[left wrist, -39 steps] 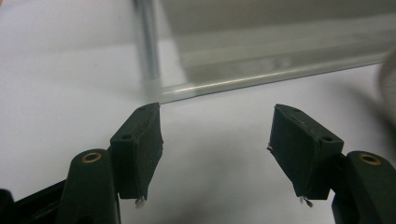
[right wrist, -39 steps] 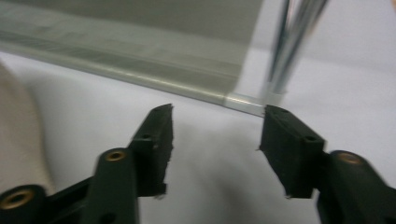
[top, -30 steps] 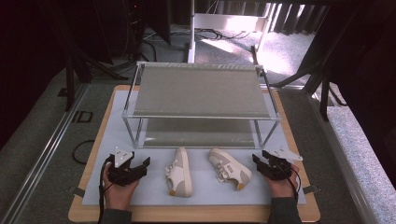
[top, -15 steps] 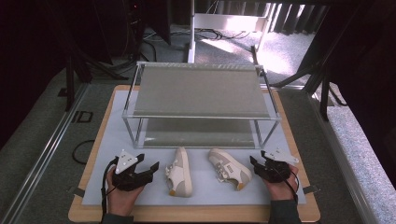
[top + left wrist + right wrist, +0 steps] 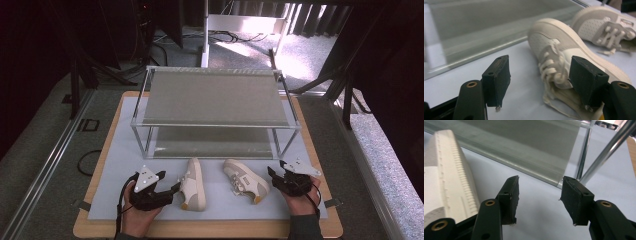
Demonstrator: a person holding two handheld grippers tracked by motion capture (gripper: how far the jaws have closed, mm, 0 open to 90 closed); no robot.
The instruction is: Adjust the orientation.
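1. Shoes on the pale mat (image 5: 120, 165): two cream sneakers lie side by side in front of the two-tier shelf rack (image 5: 215, 100), both toes pointing toward the rack.
2. Left shoe (image 5: 192, 184) lies straight, its laces loose. Right shoe (image 5: 245, 180) lies angled, its heel toward the right hand.
3. Left gripper (image 5: 175, 189) sits low at the left shoe's side, its tips just beside the shoe. In the left gripper view its jaws stand apart; the left shoe (image 5: 559, 62) lies ahead, one pad (image 5: 584, 80) against its laced upper, the other pad well clear. No squeeze on it.
4. Right gripper (image 5: 272, 175) rests just beside the right shoe's heel. Its jaws have just been opening; in the right gripper view bare mat (image 5: 539, 220) lies between the pads, and the shoe's ribbed sole (image 5: 451, 177) passes outside the near jaw.
5. Wooden board (image 5: 200, 231) lies under the mat.
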